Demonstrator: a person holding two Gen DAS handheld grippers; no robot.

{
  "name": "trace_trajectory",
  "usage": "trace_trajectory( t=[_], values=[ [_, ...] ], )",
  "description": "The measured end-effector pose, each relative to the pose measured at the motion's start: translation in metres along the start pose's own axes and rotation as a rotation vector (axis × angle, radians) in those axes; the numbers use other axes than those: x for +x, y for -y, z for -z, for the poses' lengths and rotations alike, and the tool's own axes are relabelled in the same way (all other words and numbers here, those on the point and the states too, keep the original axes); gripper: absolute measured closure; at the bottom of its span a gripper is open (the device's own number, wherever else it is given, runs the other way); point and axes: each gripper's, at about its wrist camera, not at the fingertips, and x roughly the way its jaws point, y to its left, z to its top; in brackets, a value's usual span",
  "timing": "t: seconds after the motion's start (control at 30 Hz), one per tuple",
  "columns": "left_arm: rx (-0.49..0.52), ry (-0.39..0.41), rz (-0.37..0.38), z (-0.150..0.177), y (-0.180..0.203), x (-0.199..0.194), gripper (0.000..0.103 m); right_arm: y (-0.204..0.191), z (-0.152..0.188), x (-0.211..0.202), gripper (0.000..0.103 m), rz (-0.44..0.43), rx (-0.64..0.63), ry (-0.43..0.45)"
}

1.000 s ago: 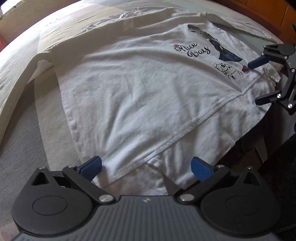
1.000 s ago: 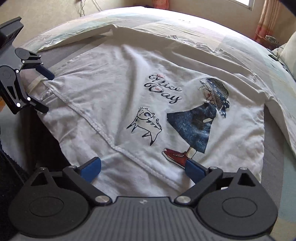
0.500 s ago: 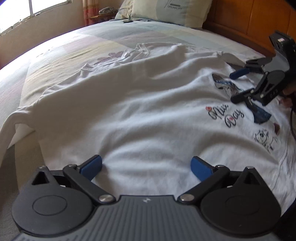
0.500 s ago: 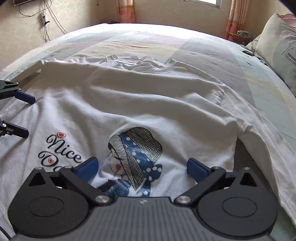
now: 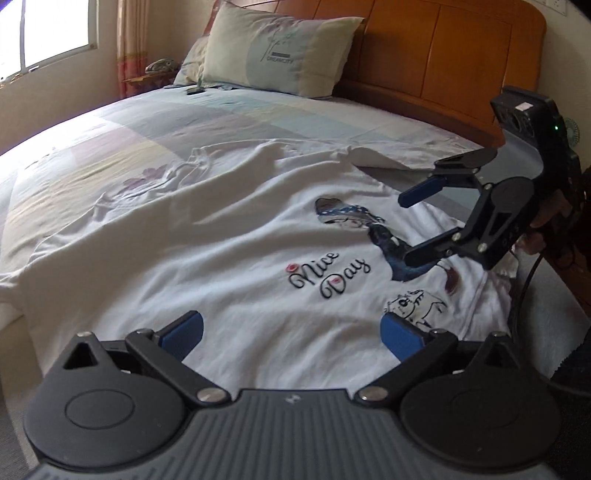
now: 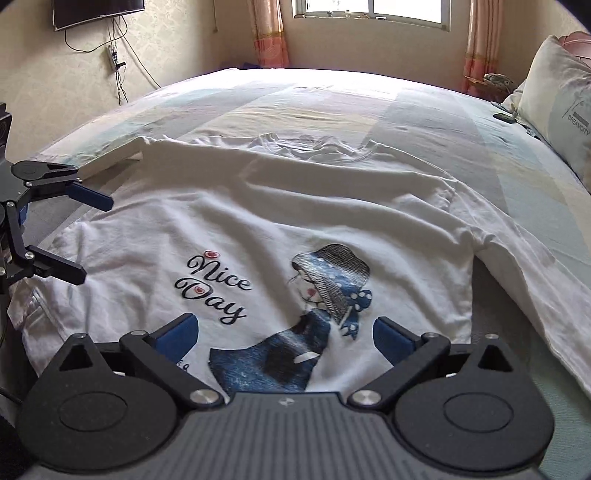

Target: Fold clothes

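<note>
A white long-sleeved shirt (image 5: 221, 243) (image 6: 314, 206) with a "Nice Day" print and a girl in a blue dress lies spread on the bed, print up, wrinkled. My left gripper (image 5: 291, 332) hovers open above its lower part, nothing between the blue pads. My right gripper (image 6: 286, 332) is open over the girl print. In the left wrist view the right gripper (image 5: 410, 227) stands open above the print at the right, held by a hand (image 5: 539, 229). The left gripper (image 6: 90, 238) shows open at the left edge of the right wrist view.
The bed (image 5: 184, 125) has a pastel patchwork sheet, pillows (image 5: 273, 48) (image 6: 557, 103) and a wooden headboard (image 5: 436, 48). A small dark object (image 5: 194, 90) lies near the pillow. A window (image 6: 369, 9), curtains and a wall TV (image 6: 96, 11) are beyond the bed.
Both grippers have lifted and tilted up from the shirt's hem toward its middle; the views now reach the pillows and walls. Both stay open, and the shirt lies as before.
</note>
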Motion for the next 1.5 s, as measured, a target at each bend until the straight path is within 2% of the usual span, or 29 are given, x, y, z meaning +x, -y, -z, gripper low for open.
trace_trajectory(
  t=[0.07,0.13,0.2,0.23,0.37,0.47,0.57,0.63,0.7,0.8,0.87,0.93,1.0,1.07,1.2,1.3,1.37,1.5],
  values=[
    [0.062,-0.05,0.008,0.002,0.018,0.021,0.002,-0.012,0.008,0.002,0.0,0.014,-0.011,-0.018],
    [0.072,-0.072,-0.001,0.018,0.021,0.021,0.001,-0.015,0.021,0.002,0.0,0.039,-0.006,-0.049],
    [-0.002,-0.073,-0.004,0.036,0.012,0.004,0.001,-0.01,0.034,0.001,0.0,0.071,0.026,-0.077],
    [-0.038,-0.063,-0.007,0.045,0.008,-0.008,0.001,-0.008,0.041,-0.002,0.0,0.077,0.036,-0.062],
    [-0.046,-0.144,-0.101,0.087,0.006,-0.057,0.001,-0.007,0.053,-0.009,0.0,0.089,0.046,-0.028],
    [-0.083,-0.217,-0.13,0.096,0.006,-0.078,0.001,-0.009,0.052,-0.006,0.0,0.111,0.05,-0.025],
    [-0.115,-0.162,-0.175,0.086,0.003,-0.085,0.001,-0.009,0.05,-0.004,0.0,0.122,0.064,-0.022],
    [-0.151,-0.105,-0.228,0.072,-0.002,-0.079,0.001,-0.011,0.045,-0.004,0.0,0.138,0.08,-0.042],
    [-0.202,-0.07,-0.245,0.061,-0.008,-0.065,0.001,-0.016,0.037,-0.004,0.0,0.149,0.109,-0.067],
    [-0.254,-0.095,-0.274,0.054,-0.009,-0.037,0.001,-0.031,0.028,-0.007,0.0,0.117,0.104,-0.041],
    [-0.271,-0.133,-0.31,0.057,-0.005,-0.023,0.001,-0.042,0.027,-0.003,0.0,0.102,0.078,-0.061],
    [-0.33,-0.104,-0.316,0.068,0.0,-0.031,0.001,-0.052,0.036,0.003,0.0,0.105,0.046,-0.115],
    [-0.338,-0.089,-0.326,0.082,0.009,-0.044,0.001,-0.059,0.05,-0.006,0.0,0.103,0.008,-0.103],
    [-0.337,-0.076,-0.32,0.074,0.008,-0.047,0.001,-0.061,0.065,-0.02,0.0,0.073,-0.004,-0.094],
    [-0.336,-0.05,-0.306,0.055,0.002,-0.051,0.001,-0.063,0.08,-0.04,0.0,0.09,-0.111,-0.157],
    [-0.334,-0.03,-0.295,0.041,-0.002,-0.054,0.001,-0.053,0.069,-0.049,0.0,0.105,-0.071,-0.129],
    [-0.333,-0.017,-0.288,0.031,-0.004,-0.056,0.001,-0.037,0.056,-0.046,0.0,0.129,0.004,-0.077],
    [-0.361,-0.006,-0.264,0.013,-0.006,-0.032,0.001,-0.011,0.052,-0.025,0.0,0.146,0.16,-0.096]
  ],
)
